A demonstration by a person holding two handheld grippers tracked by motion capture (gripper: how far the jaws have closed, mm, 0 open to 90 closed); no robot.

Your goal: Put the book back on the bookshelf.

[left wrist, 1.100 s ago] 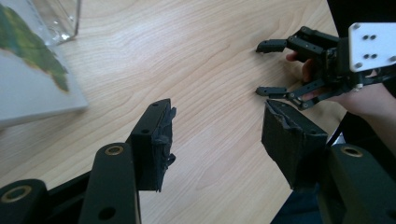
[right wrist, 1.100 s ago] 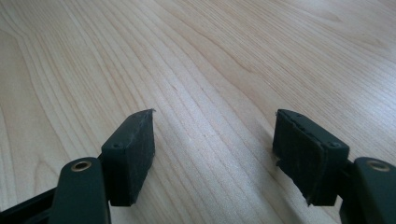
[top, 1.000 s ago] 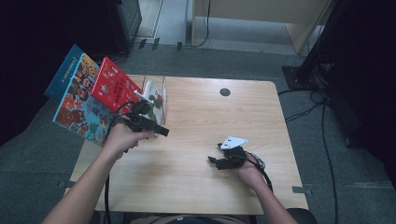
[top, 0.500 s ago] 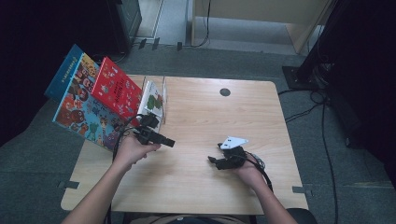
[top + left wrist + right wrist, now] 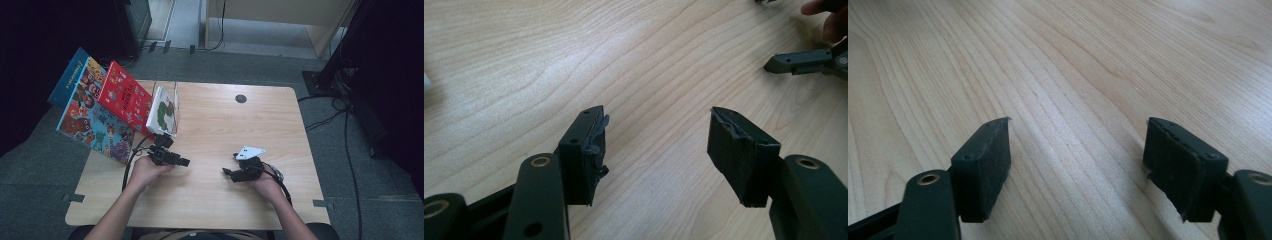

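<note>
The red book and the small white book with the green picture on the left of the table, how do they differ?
The red book has a bright red cover crowded with small figures, while the white book is pale with a green drawing. The red book is clearly larger than the white book. The red book lies farther left, and the white book is nearest the clear stand. Both lean tilted in the same row.
</note>
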